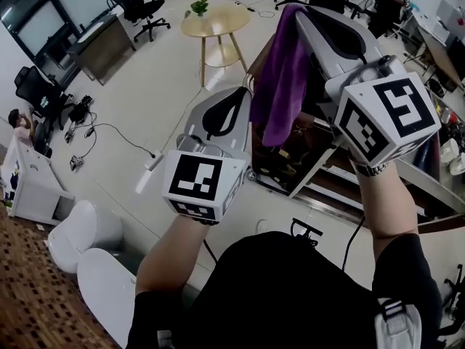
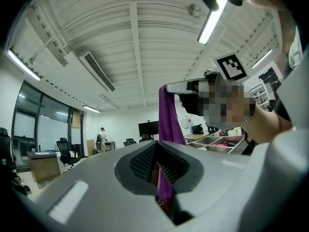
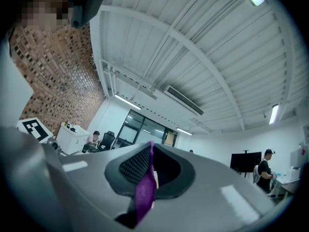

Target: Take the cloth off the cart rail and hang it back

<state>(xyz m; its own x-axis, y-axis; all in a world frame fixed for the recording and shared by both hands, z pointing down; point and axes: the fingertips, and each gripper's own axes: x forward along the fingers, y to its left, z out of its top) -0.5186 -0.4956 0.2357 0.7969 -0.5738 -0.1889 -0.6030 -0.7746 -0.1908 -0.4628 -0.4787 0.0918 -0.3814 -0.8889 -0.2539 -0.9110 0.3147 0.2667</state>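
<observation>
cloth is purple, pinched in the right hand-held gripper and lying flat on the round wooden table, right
Wrong about the table. The purple cloth is pinched in the right hand-held gripper, but it hangs down in the air from it, well short of the round wooden table. The head view shows this.
</observation>
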